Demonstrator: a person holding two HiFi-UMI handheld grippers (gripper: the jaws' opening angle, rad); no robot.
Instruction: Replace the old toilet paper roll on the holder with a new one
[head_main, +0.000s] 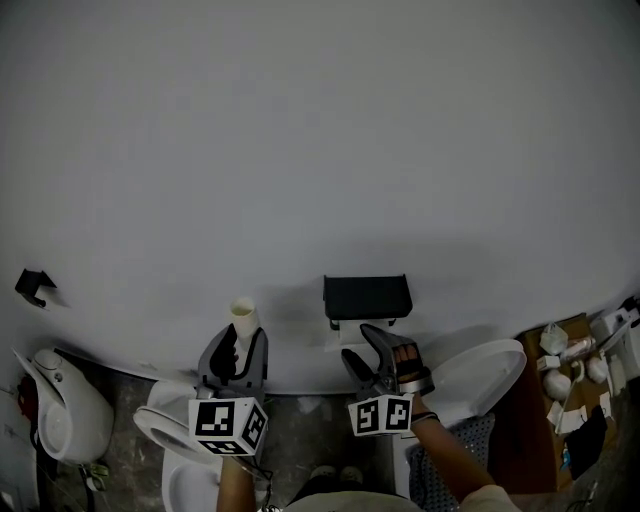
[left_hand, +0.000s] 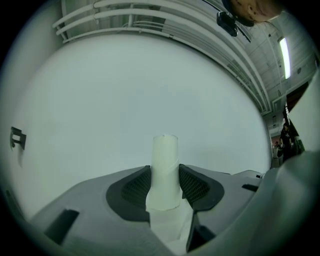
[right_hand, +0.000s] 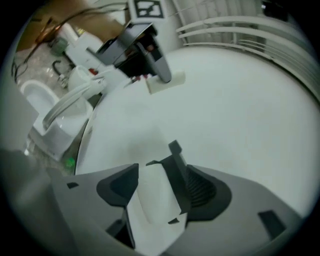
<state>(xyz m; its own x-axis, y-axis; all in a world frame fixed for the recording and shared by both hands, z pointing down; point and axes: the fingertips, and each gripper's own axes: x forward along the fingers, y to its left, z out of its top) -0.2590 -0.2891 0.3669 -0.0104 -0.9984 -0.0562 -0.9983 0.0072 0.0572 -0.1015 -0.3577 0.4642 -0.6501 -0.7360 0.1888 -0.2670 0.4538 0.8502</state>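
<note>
My left gripper (head_main: 240, 342) (left_hand: 165, 187) is shut on a white paper tube (head_main: 243, 314) (left_hand: 165, 160), which stands upright and sticks out above the jaws, close to the white wall. The black holder (head_main: 367, 296) is fixed to that wall, to the tube's right. A bit of white paper (head_main: 343, 336) hangs under it. My right gripper (head_main: 366, 346) (right_hand: 160, 187) sits just below the holder, jaws wide. The white paper (right_hand: 150, 195) and a black holder part (right_hand: 178, 167) show between them. In the right gripper view the tube (right_hand: 167, 82) appears up left in the other gripper.
A white toilet (head_main: 485, 372) stands at the right, another white bowl (head_main: 160, 428) below the left gripper, and a white fixture (head_main: 70, 400) at far left. A black hook (head_main: 35, 285) sits on the wall. A cardboard box (head_main: 565, 375) with small items lies far right.
</note>
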